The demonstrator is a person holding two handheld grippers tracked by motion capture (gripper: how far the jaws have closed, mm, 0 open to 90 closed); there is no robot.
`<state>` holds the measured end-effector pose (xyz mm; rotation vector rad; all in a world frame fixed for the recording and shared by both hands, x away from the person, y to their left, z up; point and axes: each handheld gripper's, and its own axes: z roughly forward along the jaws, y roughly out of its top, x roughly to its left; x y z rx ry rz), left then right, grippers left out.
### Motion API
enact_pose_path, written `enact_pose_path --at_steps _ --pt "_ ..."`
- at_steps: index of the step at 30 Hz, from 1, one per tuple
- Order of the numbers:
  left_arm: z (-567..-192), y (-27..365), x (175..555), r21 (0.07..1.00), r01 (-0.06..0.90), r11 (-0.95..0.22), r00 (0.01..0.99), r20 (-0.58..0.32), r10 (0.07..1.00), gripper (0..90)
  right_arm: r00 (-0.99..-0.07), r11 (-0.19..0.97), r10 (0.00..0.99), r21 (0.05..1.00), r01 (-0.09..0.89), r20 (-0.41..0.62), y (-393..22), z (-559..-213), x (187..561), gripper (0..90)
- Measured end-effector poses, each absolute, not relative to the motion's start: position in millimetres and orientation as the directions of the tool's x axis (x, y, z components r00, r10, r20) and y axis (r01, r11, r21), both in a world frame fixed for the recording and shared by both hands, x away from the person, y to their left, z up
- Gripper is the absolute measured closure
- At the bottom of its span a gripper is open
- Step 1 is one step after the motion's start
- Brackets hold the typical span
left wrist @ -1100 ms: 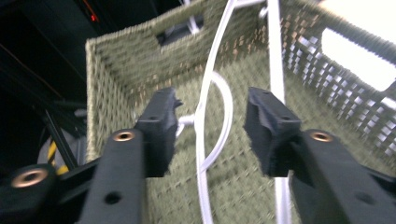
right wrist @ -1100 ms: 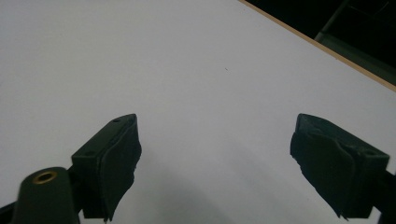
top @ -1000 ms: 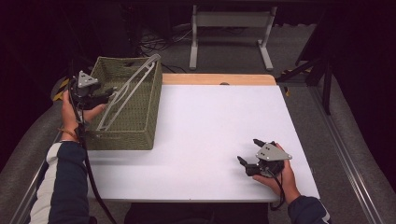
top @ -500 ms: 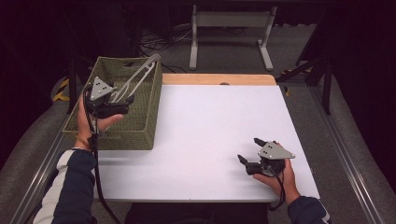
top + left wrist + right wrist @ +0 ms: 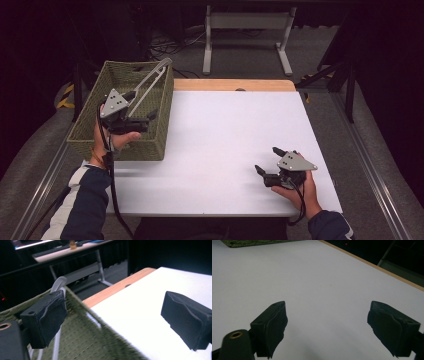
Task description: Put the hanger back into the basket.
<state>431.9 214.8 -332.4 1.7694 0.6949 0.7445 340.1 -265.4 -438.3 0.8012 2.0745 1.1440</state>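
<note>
The high view looks forward and down from above the person's side, taking in the whole white worktop (image 5: 225,145) with the green basket (image 5: 95,142) at the left of the frame. The left gripper view rides close behind the left tool (image 5: 112,315), facing across the basket's rim (image 5: 82,307) toward the worktop's far wooden edge — both also in the high view. The right gripper view sits low over the worktop (image 5: 312,277), the right tool (image 5: 327,327) below, the basket (image 5: 249,242) at upper left.
</note>
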Motion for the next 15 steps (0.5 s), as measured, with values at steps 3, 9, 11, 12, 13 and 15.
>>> enact_pose_path --at_steps 3,9,11,12,13,15 --pt "-333 208 425 0.952 0.084 -0.295 0.654 0.17 0.737 6.2 -0.617 0.439 0.752 0.875 0.203 -0.233 -265 -438 340 16.0" --pt "-335 192 412 0.955 0.029 -0.296 0.69 0.195 0.697 5.5 -0.619 0.436 0.75 0.877 0.2 -0.232 -264 -437 339 16.0" --pt "-336 188 408 0.955 0.026 -0.297 0.697 0.196 0.69 5.4 -0.618 0.437 0.751 0.877 0.201 -0.233 -263 -436 338 16.0" --pt "-336 188 408 0.955 0.026 -0.297 0.697 0.196 0.69 5.5 -0.617 0.436 0.752 0.878 0.2 -0.232 -263 -436 338 16.1" --pt "-337 183 404 0.953 0.014 -0.302 0.702 0.206 0.681 5.4 -0.616 0.435 0.753 0.879 0.198 -0.233 -263 -436 338 16.0" --pt "-339 180 401 0.951 0.005 -0.308 0.708 0.214 0.673 5.6 -0.615 0.434 0.753 0.88 0.196 -0.234 -263 -436 338 16.1"
